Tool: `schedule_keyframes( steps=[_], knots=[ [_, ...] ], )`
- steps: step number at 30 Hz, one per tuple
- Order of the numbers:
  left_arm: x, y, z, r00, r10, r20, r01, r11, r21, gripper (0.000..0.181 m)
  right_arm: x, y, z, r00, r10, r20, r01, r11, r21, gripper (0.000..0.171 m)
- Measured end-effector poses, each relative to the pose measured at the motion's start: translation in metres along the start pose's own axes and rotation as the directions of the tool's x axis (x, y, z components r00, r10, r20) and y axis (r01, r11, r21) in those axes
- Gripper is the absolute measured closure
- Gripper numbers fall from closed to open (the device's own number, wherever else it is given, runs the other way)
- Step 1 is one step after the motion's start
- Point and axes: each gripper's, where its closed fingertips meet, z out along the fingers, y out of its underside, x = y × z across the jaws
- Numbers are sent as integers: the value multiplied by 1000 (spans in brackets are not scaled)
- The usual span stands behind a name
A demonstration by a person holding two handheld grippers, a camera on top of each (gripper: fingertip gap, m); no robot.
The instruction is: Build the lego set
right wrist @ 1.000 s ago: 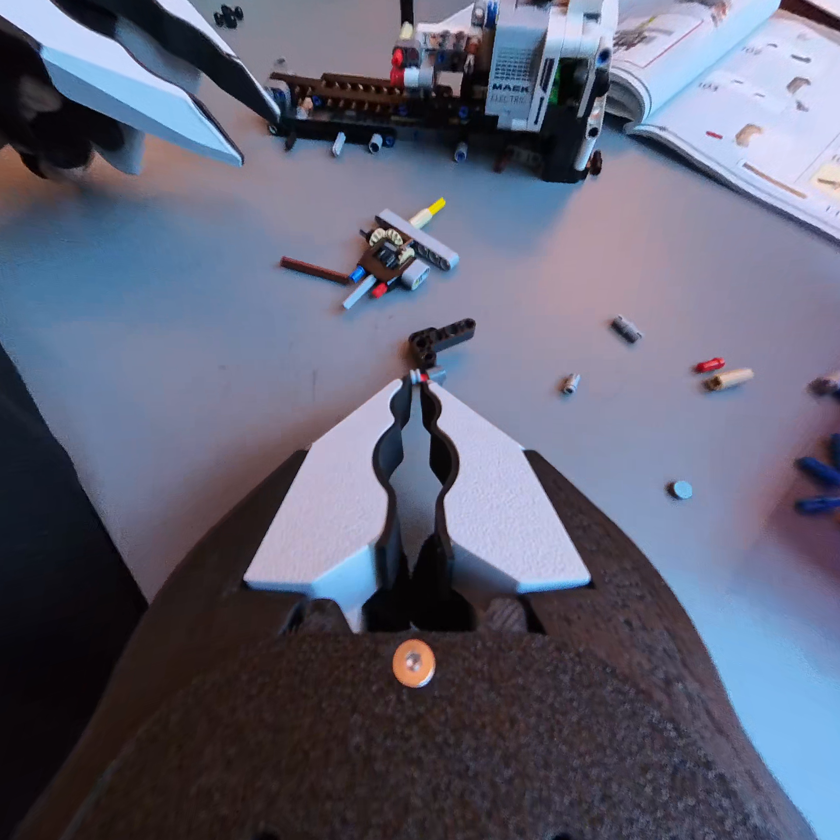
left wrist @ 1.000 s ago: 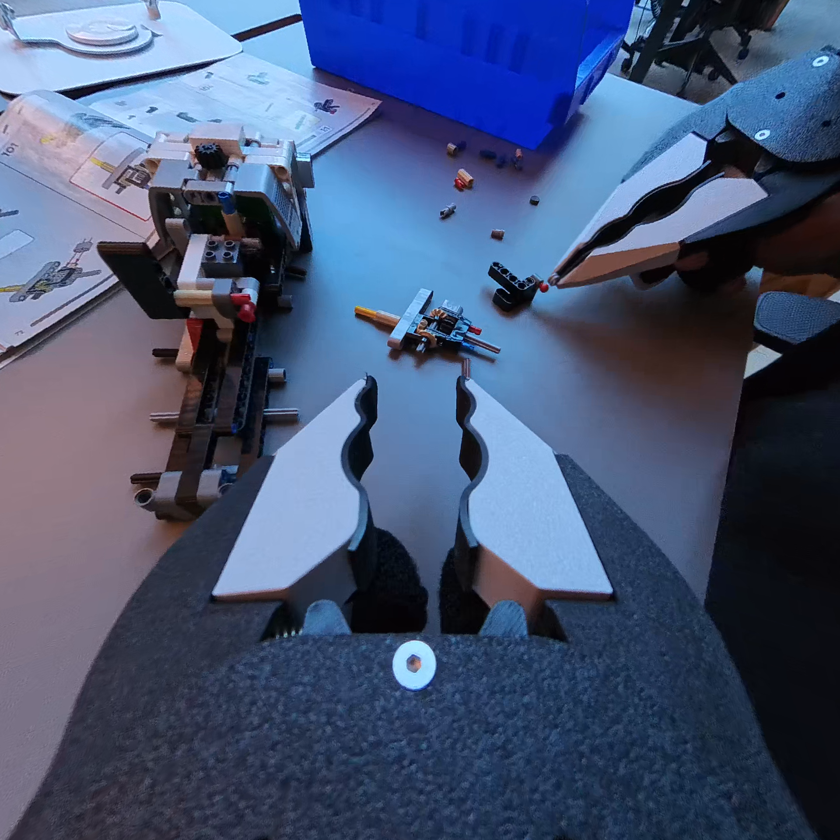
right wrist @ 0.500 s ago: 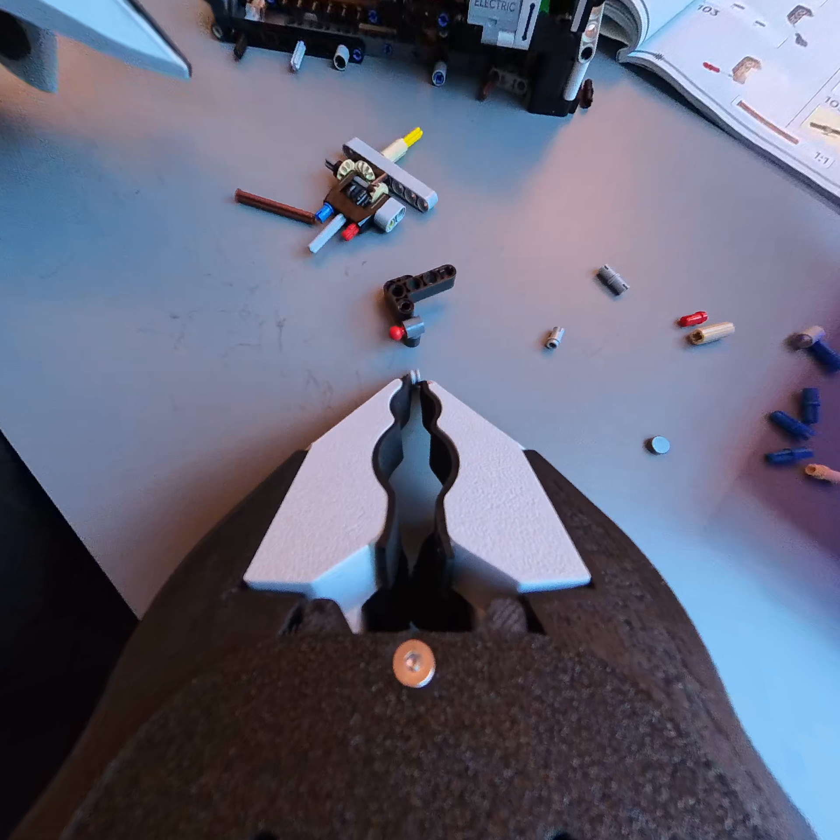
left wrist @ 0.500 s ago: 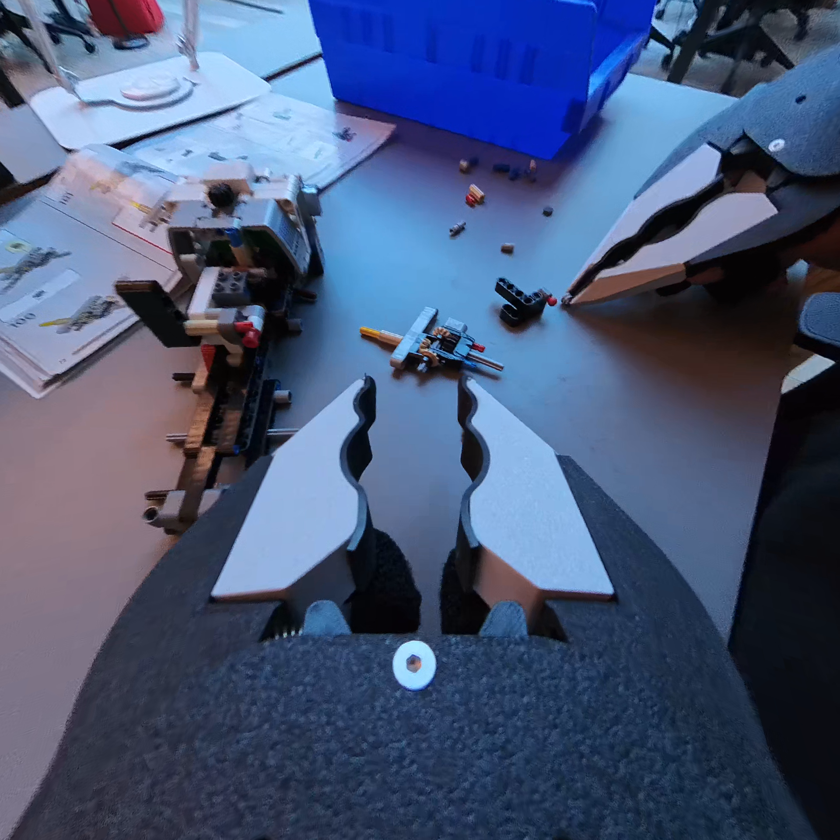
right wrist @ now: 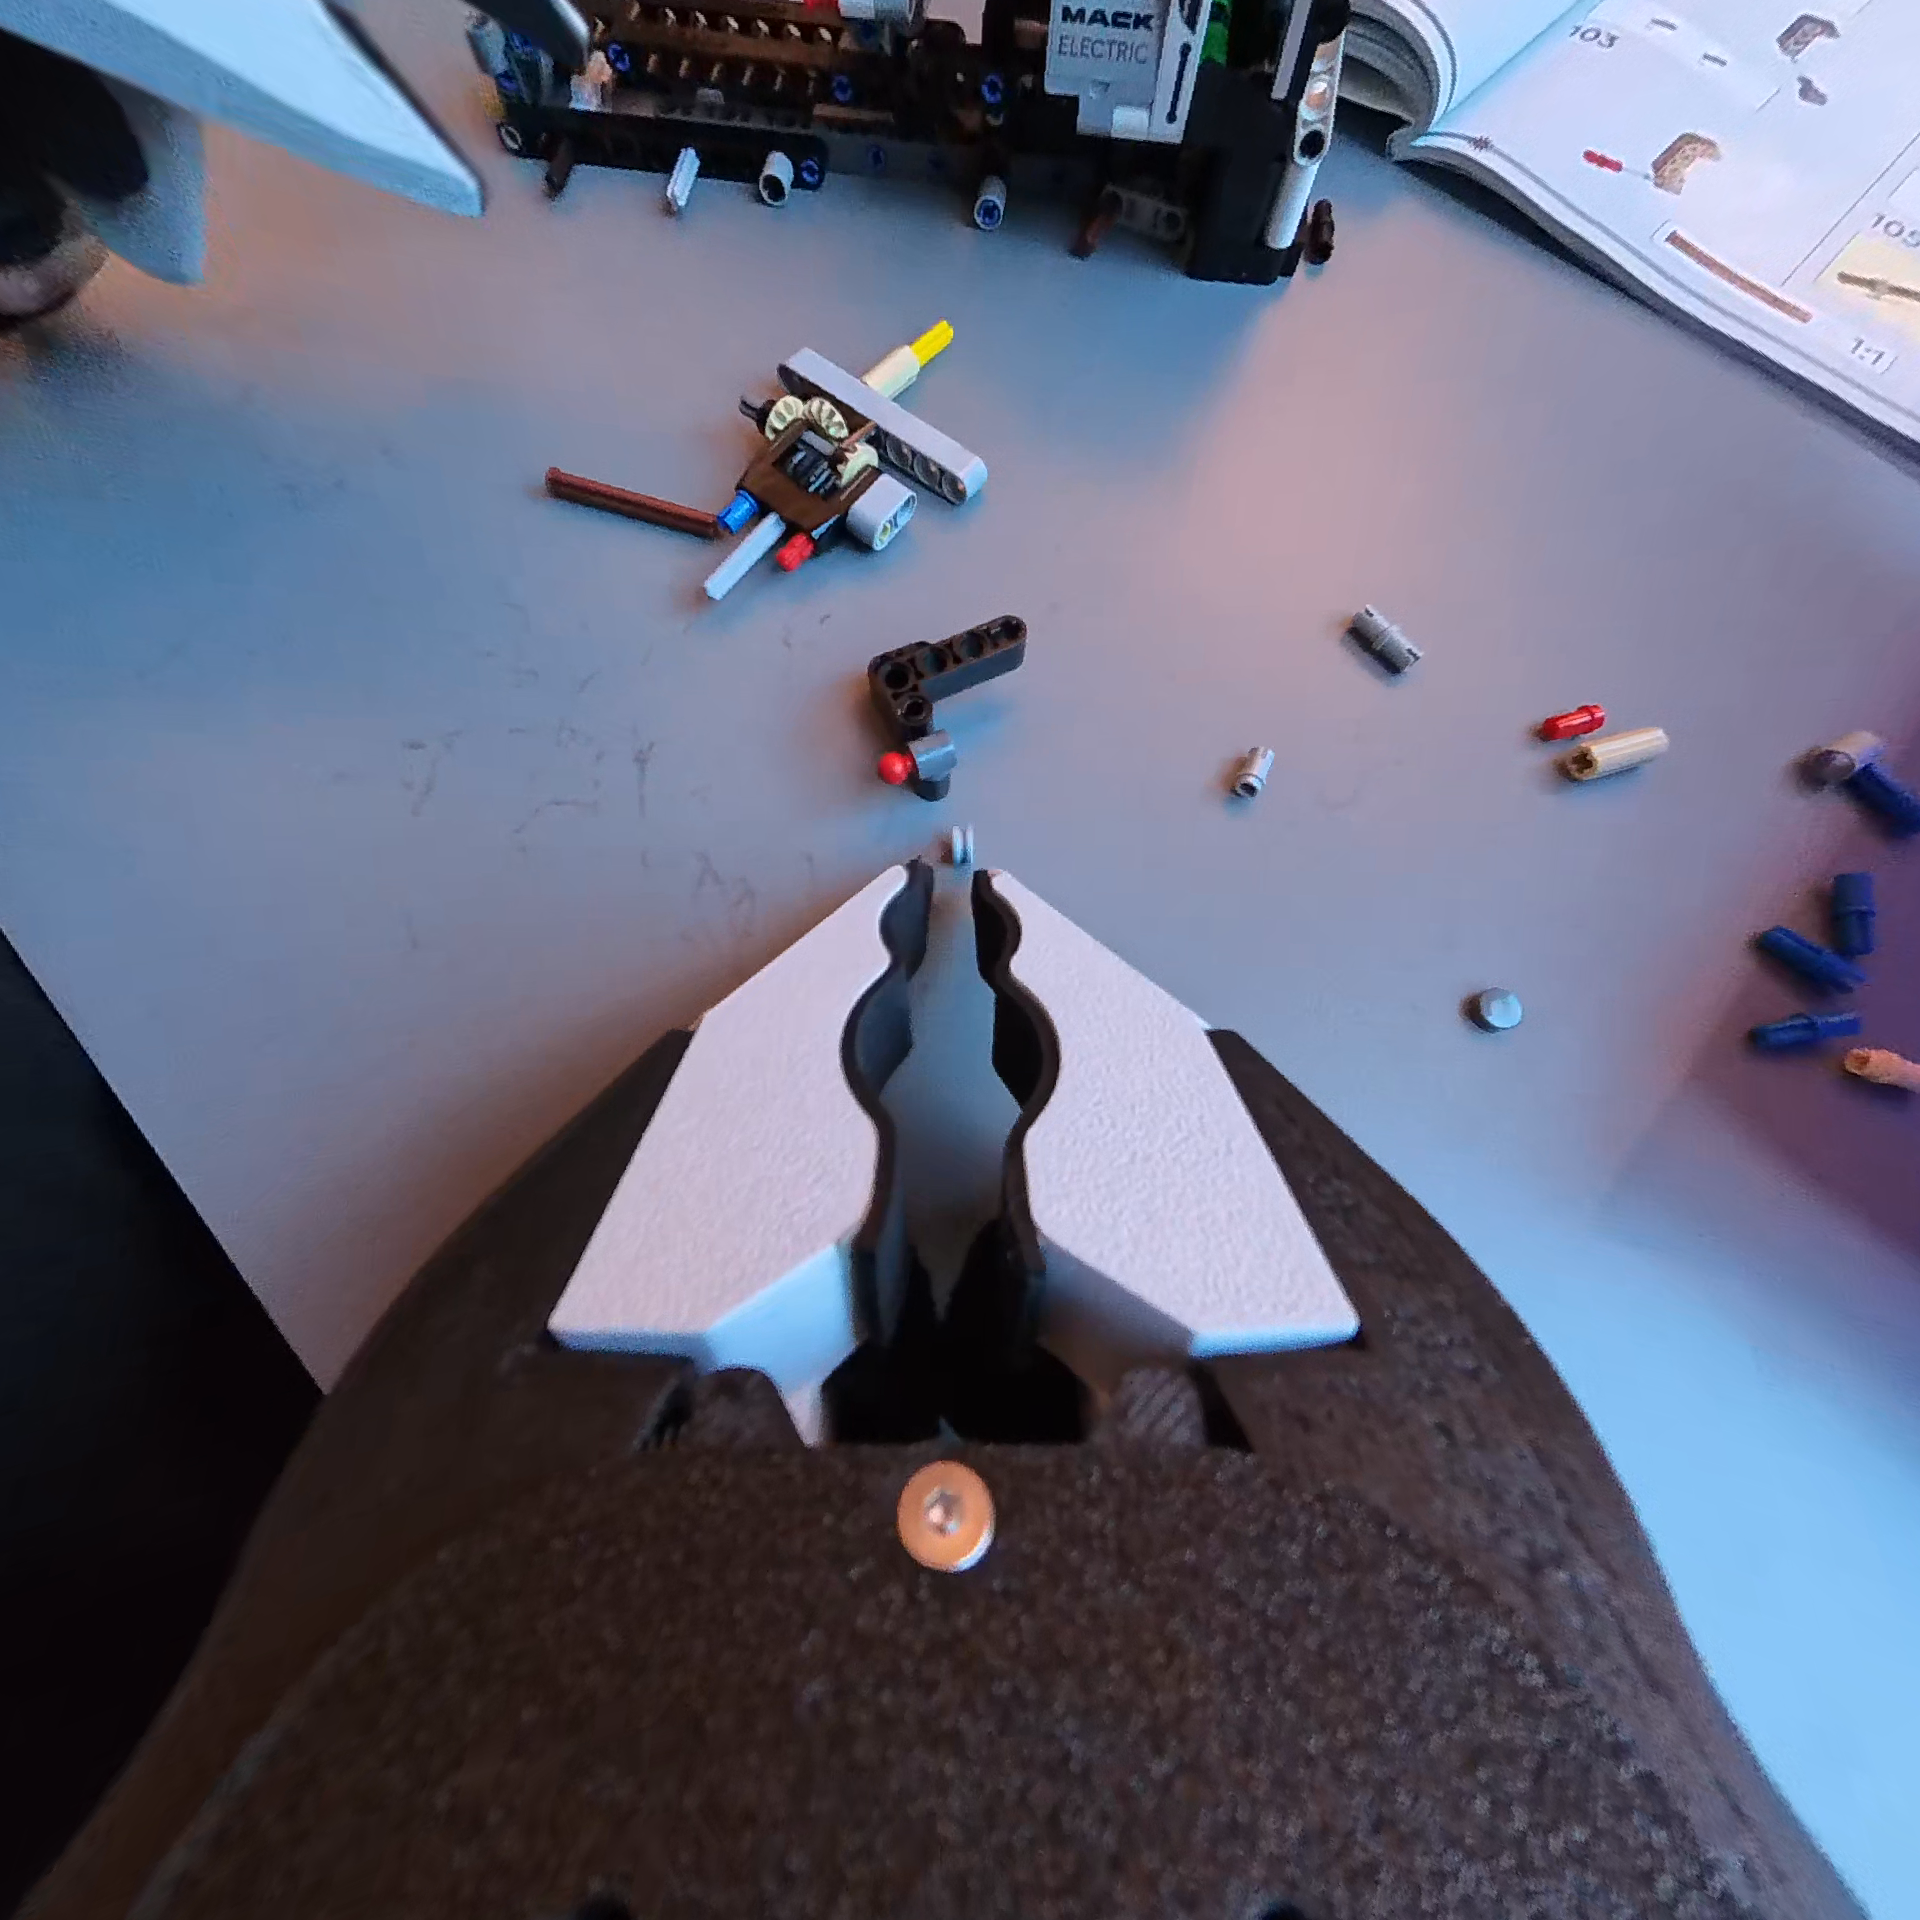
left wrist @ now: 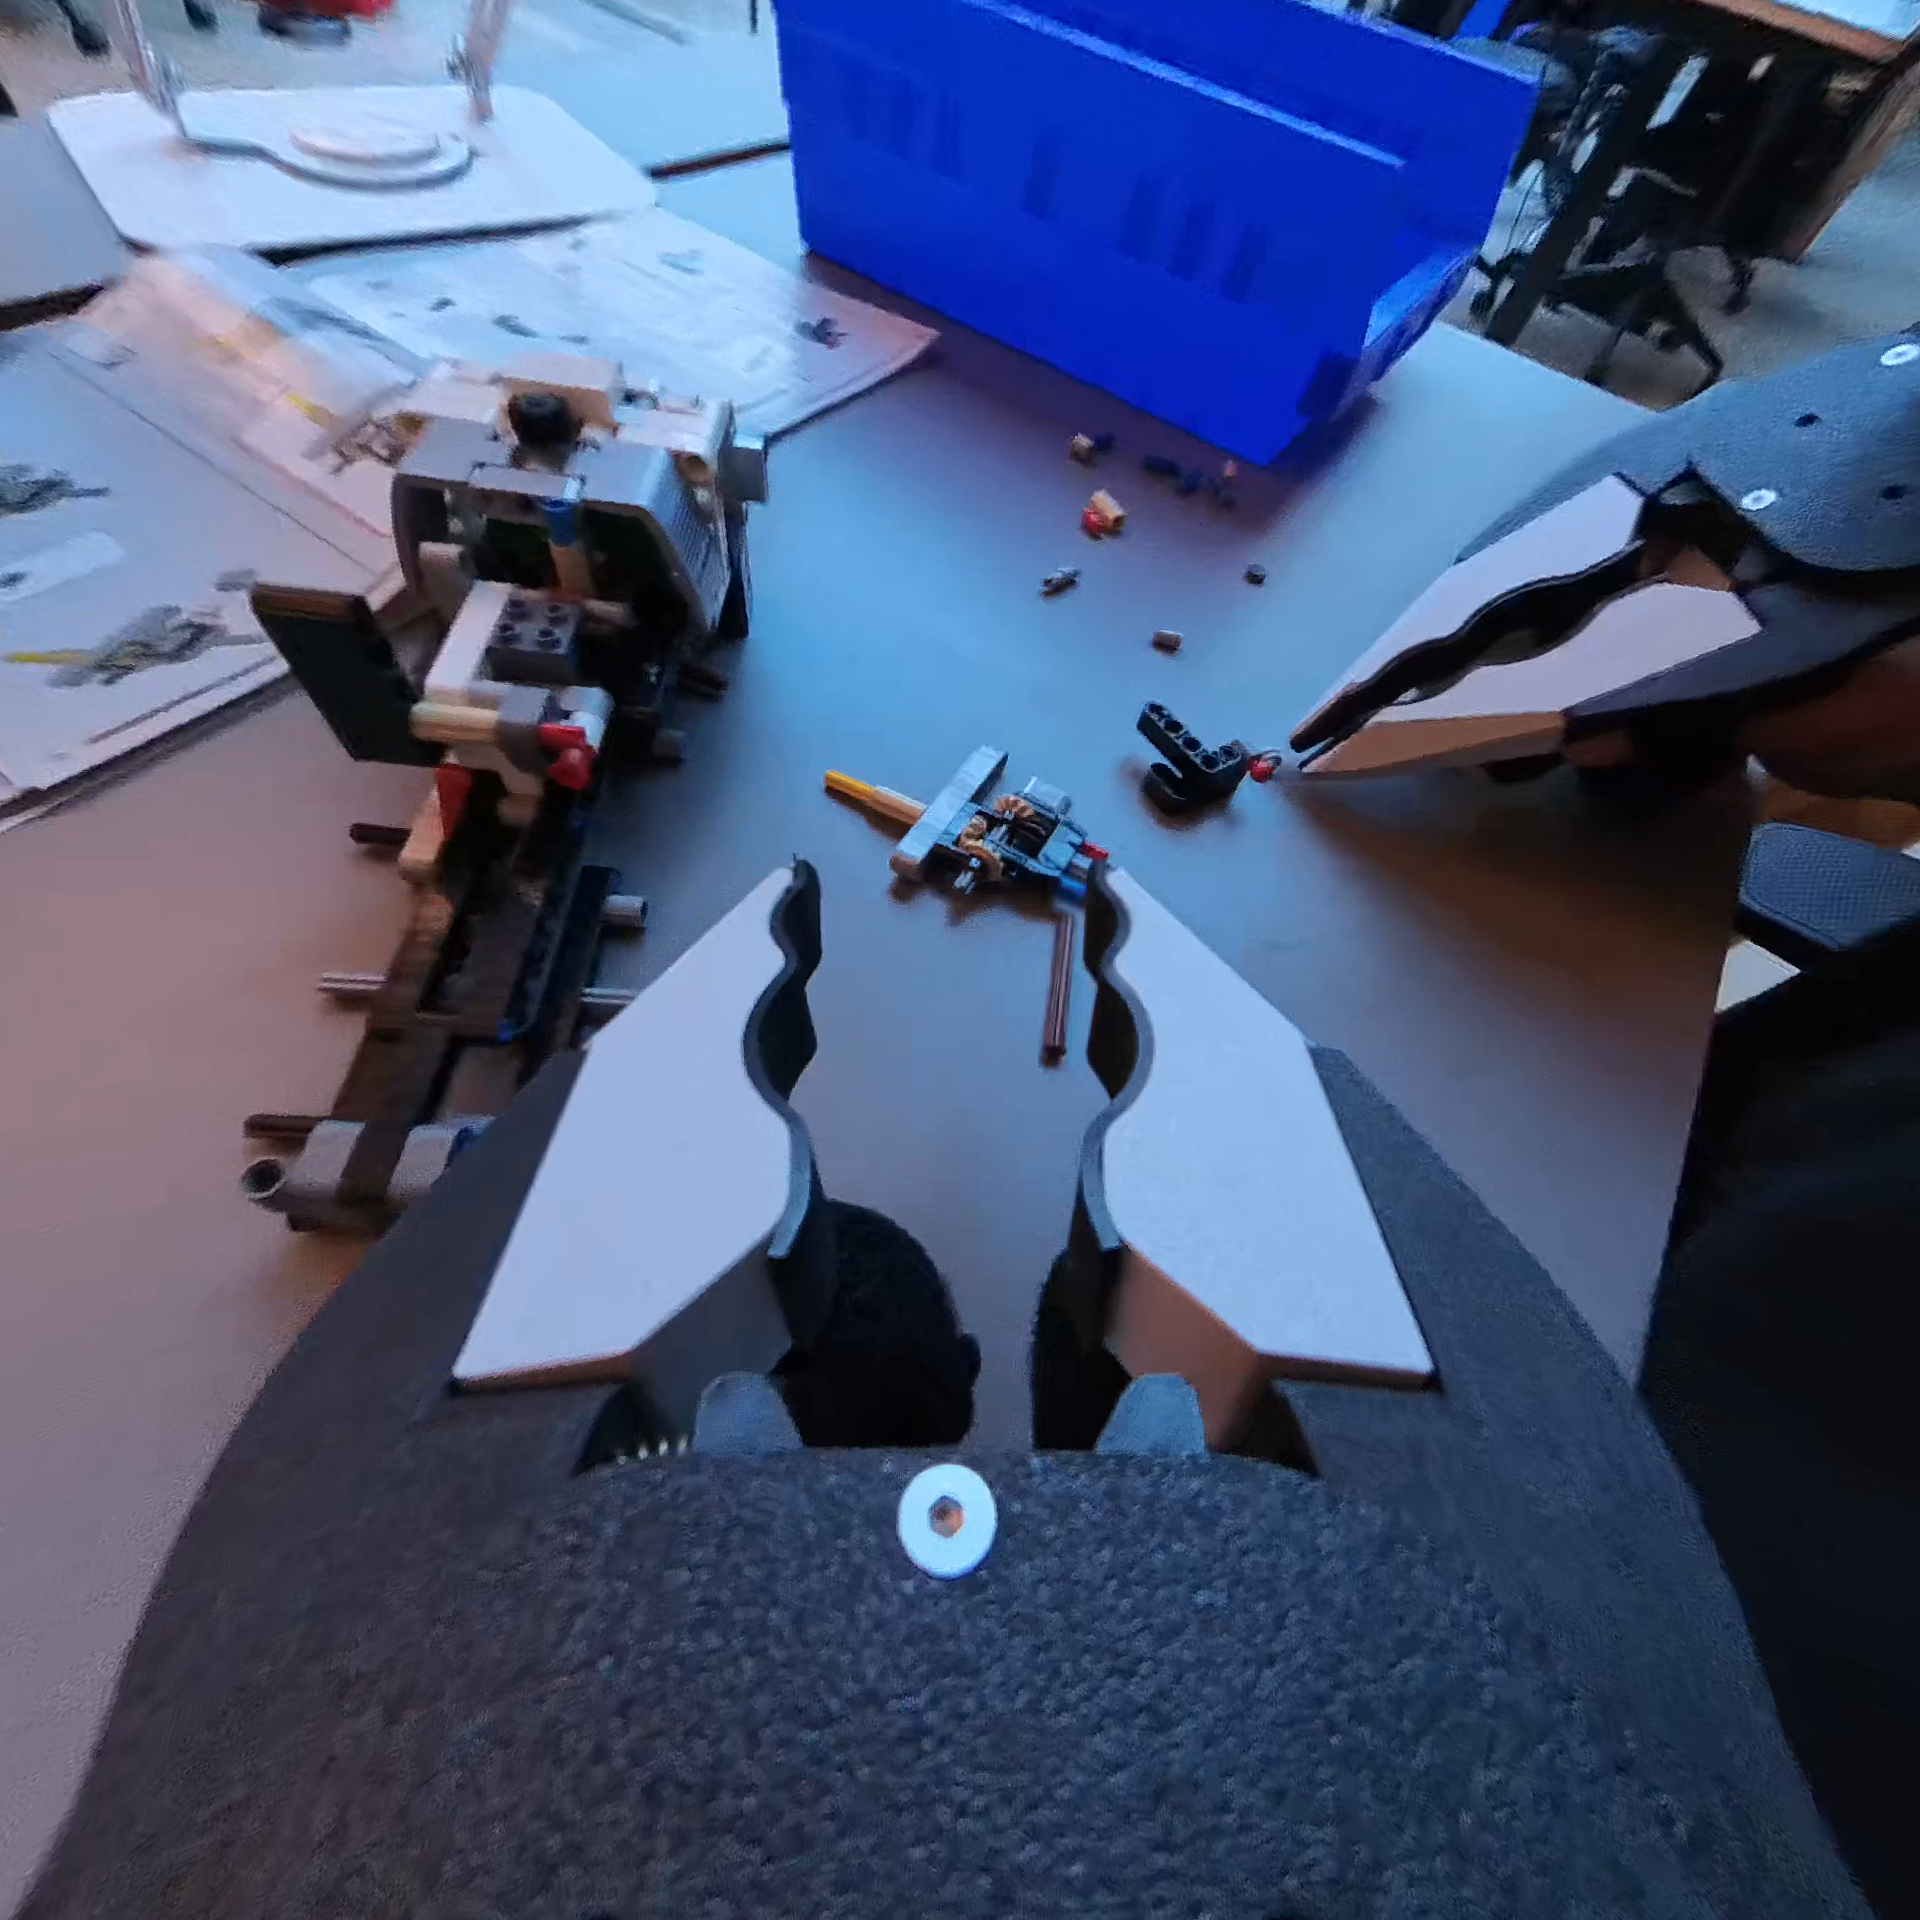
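Note:
My left gripper (left wrist: pixel 945 873) is open and empty, low over the table. Its tips flank a small gear subassembly (left wrist: pixel 987 821) with a grey beam and yellow axle; a loose brown axle (left wrist: pixel 1058 987) lies by the right finger. The half-built truck (left wrist: pixel 520 727) stands to the left. My right gripper (right wrist: pixel 954 873) is open by a narrow gap. A tiny grey piece (right wrist: pixel 961 844) lies on the table just past its tips. A black L-beam (right wrist: pixel 945 665) with a grey connector and red pin lies just beyond. The gear subassembly (right wrist: pixel 831 457) and truck (right wrist: pixel 935 83) lie farther off.
A blue bin (left wrist: pixel 1122 208) stands at the back, with open instruction booklets (left wrist: pixel 156 520) on the left. Loose pins and connectors (right wrist: pixel 1610 750) and blue pins (right wrist: pixel 1818 956) are scattered to the right. The table edge (right wrist: pixel 156 1091) runs close on the right gripper's left. Left tips to right tips: about 15 centimeters.
My right gripper let go of the L-beam assembly, drew back and opened slightly; the tiny grey piece now lies free at its tips. My left gripper moved forward to the gear subassembly and opened wider.

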Motion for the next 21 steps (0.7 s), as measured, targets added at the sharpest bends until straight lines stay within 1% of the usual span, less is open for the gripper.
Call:
schedule_keyframes(
  steps=[2, 3, 6, 7, 9, 11, 12, 14, 17, 21],
  knots=[
    [1, -4, -2, 999, 41, 21, -42, 999, 33, 141, 0, 0, 0, 1000, 1, -1, -1, 1000, 4, 163],
    [1, -6, -4, 996, 85, 39, -87, 996, 37, 142, 0, -1, 0, 1000, 2, 4, -2, 1000, 5, 163],
    [1, -5, -6, 966, 237, 99, -239, 971, 4, 142, 0, -2, -1, 1000, 14, 17, -14, 1000, 14, 162],
    [4, -2, -5, 961, 263, 86, -262, 965, -15, 143, 0, -3, -2, 1000, 17, 21, -17, 1000, 20, 161],
    [12, 10, -3, 969, 249, 5, -248, 965, -83, 146, 0, -4, -3, 999, 25, 26, -26, 999, 34, 161],
    [20, 21, -2, 972, 218, -85, -229, 962, -147, 145, 0, -6, -5, 999, 29, 33, -31, 998, 50, 161],
    [23, 25, -1, 969, 218, -114, -235, 957, -172, 148, 0, -7, -6, 999, 29, 32, -31, 998, 61, 161],
    [25, 33, 2, 959, 243, -144, -271, 936, -224, 158, 0, -10, -9, 999, 28, 30, -30, 996, 83, 161],
    [25, 40, 9, 949, 273, -157, -306, 914, -265, 160, 1, -8, -12, 999, 26, 26, -29, 995, 91, 161],
    [31, 46, 14, 952, 229, -203, -282, 913, -293, 165, 4, -4, -18, 999, 35, 15, -36, 995, 98, 161]
  ],
)
